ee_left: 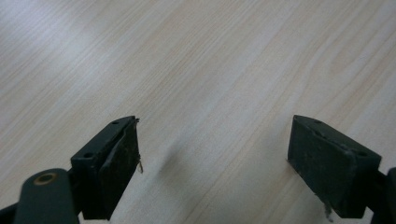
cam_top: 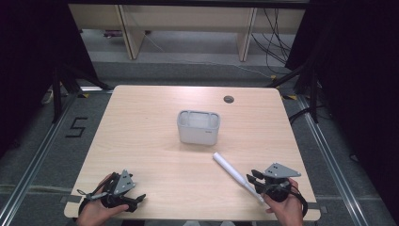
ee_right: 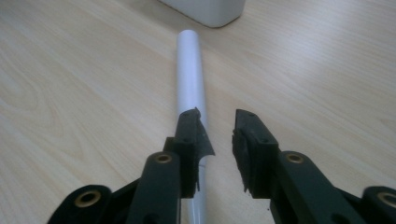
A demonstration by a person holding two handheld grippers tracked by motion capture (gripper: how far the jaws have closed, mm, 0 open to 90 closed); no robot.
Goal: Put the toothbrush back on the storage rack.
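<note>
A white tube lies flat on the wooden counter, slanting from near the white rectangular container at the middle back toward the person's right hand. Its far end stops just short of the container, apart from it; its near end runs under the right tongs.

In the right gripper view the tube passes beneath the left-hand jaw rather than between the two. The right tongs stand partly spread with an empty gap, and neither pad presses on the tube. Whether that jaw rests on the tube or hovers just over it is hard to tell from this angle.

The left tongs sit low at the near left corner of the counter, well apart from the tube, held in the left hand. Seen in the left gripper view, the left tongs are spread wide over bare wood with nothing between them.

The step in hand looks like the approach to picking up the tube, probably to put it into the container. The grasp is not lined up yet: the right tongs would need to shift sideways until the tube lies between the pads, settle down around it, and then pinch. A round, smooth tube may roll away if only one jaw nudges it first.
</note>
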